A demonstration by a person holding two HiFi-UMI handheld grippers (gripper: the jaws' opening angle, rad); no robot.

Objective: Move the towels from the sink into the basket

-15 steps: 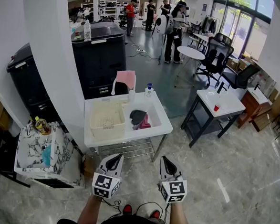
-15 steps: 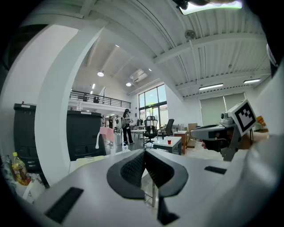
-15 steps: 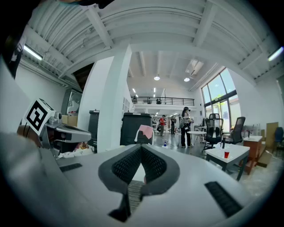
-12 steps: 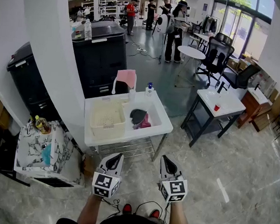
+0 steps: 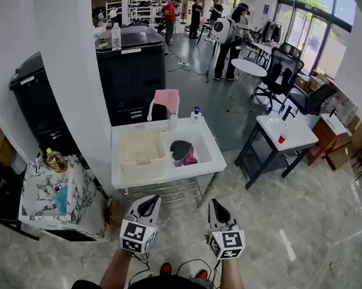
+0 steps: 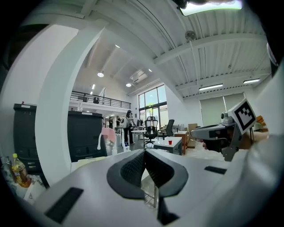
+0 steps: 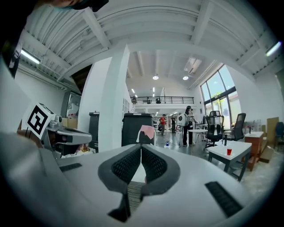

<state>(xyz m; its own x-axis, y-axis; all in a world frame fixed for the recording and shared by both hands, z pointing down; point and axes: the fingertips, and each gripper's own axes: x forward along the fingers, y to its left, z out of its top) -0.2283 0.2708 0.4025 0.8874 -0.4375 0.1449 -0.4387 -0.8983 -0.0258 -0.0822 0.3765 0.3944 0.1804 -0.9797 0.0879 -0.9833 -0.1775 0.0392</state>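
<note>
My left claw (image 5: 150,203) is pressed shut on nothing, well short of the sink (image 5: 215,163). At about eleven o'clock from it the cream basket (image 5: 141,155) sits on the sink's left half, and it looks empty from here. At three o'clock of the basket, down in the basin, lie the towels (image 5: 183,152), one dark and one pink, bunched together and touching. I judge them light, limp and easy to grip, so I would pinch a raised fold at the top of the heap. My right claw (image 5: 217,207) is likewise closed and empty.
</note>
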